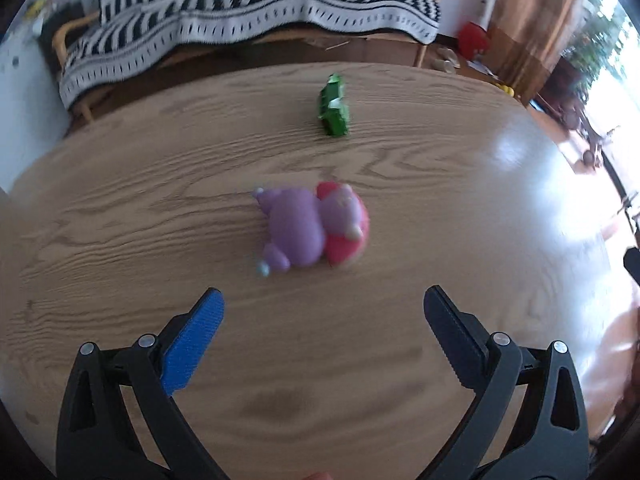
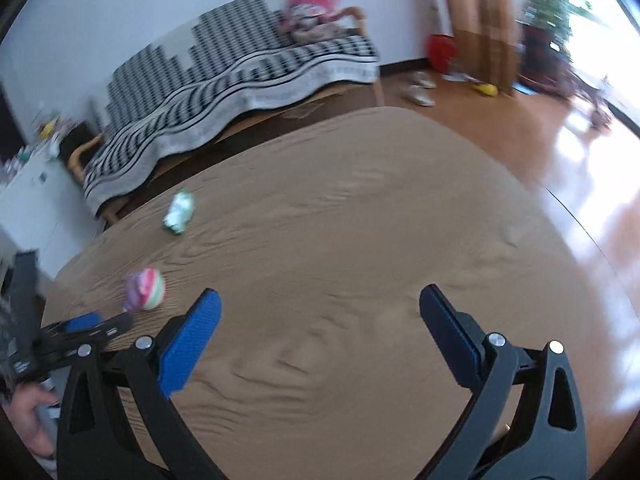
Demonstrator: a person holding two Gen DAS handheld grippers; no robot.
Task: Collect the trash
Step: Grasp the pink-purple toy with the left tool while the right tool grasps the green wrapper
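A crumpled green wrapper (image 1: 333, 107) lies on the wooden table (image 1: 120, 208) toward its far side. A purple and pink toy figure (image 1: 312, 226) lies nearer, just ahead of my left gripper (image 1: 323, 300), which is open and empty above the table. In the right wrist view the wrapper (image 2: 179, 213) is at the far left and the toy (image 2: 145, 289) is left of my right gripper (image 2: 319, 300), which is open and empty over bare table (image 2: 360, 220). The left gripper (image 2: 92, 326) shows at the left edge there.
A bench with a black-and-white striped blanket (image 1: 248, 8) stands beyond the table's far edge. A red object (image 1: 473, 40) and shoes (image 2: 418, 90) lie on the wooden floor at the right. A white cabinet (image 2: 36, 200) stands at the left.
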